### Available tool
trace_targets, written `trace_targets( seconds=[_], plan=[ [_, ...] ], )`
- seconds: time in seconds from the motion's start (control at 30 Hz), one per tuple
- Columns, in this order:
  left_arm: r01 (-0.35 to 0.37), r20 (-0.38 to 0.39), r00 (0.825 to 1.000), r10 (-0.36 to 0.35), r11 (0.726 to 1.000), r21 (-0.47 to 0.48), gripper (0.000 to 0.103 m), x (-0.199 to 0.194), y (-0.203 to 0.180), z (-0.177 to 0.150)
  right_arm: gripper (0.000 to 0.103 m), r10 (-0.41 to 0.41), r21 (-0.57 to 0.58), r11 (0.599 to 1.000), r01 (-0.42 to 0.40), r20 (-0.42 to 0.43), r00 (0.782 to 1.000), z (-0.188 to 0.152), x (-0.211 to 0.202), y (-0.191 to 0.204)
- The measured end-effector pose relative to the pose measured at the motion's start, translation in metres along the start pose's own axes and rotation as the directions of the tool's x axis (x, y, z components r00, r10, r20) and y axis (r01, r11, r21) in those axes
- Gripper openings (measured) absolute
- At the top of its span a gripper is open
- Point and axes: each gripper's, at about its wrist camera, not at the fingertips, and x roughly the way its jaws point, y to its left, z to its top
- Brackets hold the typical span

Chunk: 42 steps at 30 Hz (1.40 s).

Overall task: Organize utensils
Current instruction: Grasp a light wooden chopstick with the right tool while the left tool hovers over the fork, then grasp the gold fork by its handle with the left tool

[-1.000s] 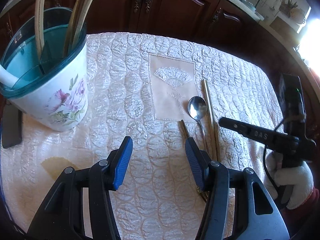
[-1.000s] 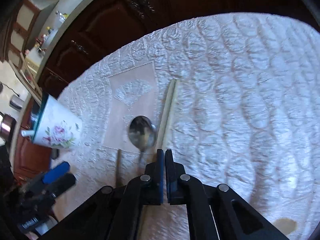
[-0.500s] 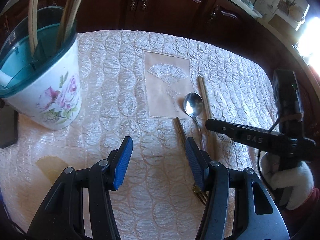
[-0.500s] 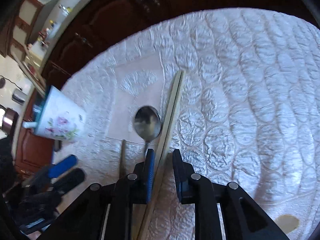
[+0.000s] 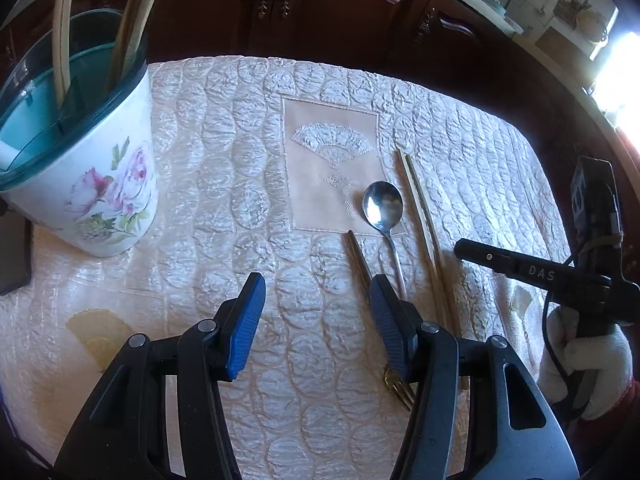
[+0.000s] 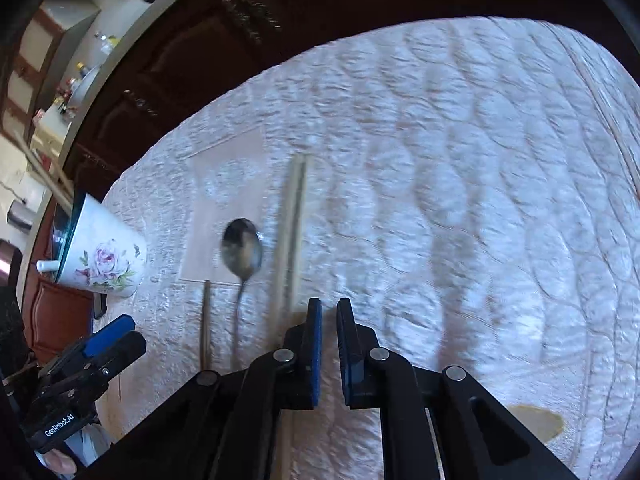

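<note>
A floral utensil holder with a teal rim stands at the left and holds wooden chopsticks; it also shows in the right wrist view. On the quilted cloth lie a metal spoon, a pair of pale chopsticks, and a gold fork whose handle lies left of the spoon. My left gripper is open and empty above the cloth, near the fork. My right gripper is open by a narrow gap and empty, just right of the pale chopsticks and the spoon.
The quilted cream cloth covers the table and has a fan-embroidered panel. Dark wooden cabinets stand behind the table. A dark flat object lies at the left edge beside the holder.
My right gripper opened from shut, straddled the pale chopsticks, then shifted right so they lie to its left. My left gripper stayed open and drew back slightly.
</note>
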Motion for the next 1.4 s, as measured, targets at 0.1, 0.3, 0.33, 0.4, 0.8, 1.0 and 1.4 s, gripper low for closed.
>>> trace_targets(
  seconds=[0.1,0.3,0.33,0.4,0.8,1.0,1.4],
  plan=[
    [0.000,0.000,1.000,0.000,1.000,-0.007,0.054,0.001,0.000,0.001,0.012,0.056,-0.001,0.998,-0.056,0.000,0.998,0.000,-0.004,0.002],
    [0.002,0.001,1.000,-0.002,1.000,0.003,0.054,0.000,-0.001,0.001,0.012,-0.008,-0.058,0.998,0.007,-0.019,1.000,0.001,0.015,0.020],
    [0.002,0.002,1.000,-0.002,1.000,0.003,0.054,-0.001,-0.001,0.001,0.006,-0.013,-0.043,0.999,0.012,-0.015,1.000,0.001,0.012,0.018],
    [0.001,0.003,1.000,-0.001,1.000,0.000,0.054,0.000,0.000,0.002,0.006,0.013,-0.017,1.000,-0.013,0.007,1.000,0.000,0.004,0.014],
    [0.076,-0.058,0.996,-0.074,0.997,0.023,0.054,0.028,-0.017,0.015,0.024,-0.064,-0.003,0.998,0.064,0.009,0.998,0.012,-0.017,-0.020],
    [0.059,-0.104,0.993,-0.053,0.997,0.051,0.033,0.051,-0.028,0.024,0.024,-0.119,-0.049,0.992,0.118,-0.004,0.993,0.037,0.001,-0.014],
    [0.066,-0.080,0.995,-0.061,0.996,0.064,0.008,0.052,-0.024,0.029,0.005,-0.099,-0.107,0.989,0.101,0.018,0.995,0.064,0.008,0.007]
  ],
)
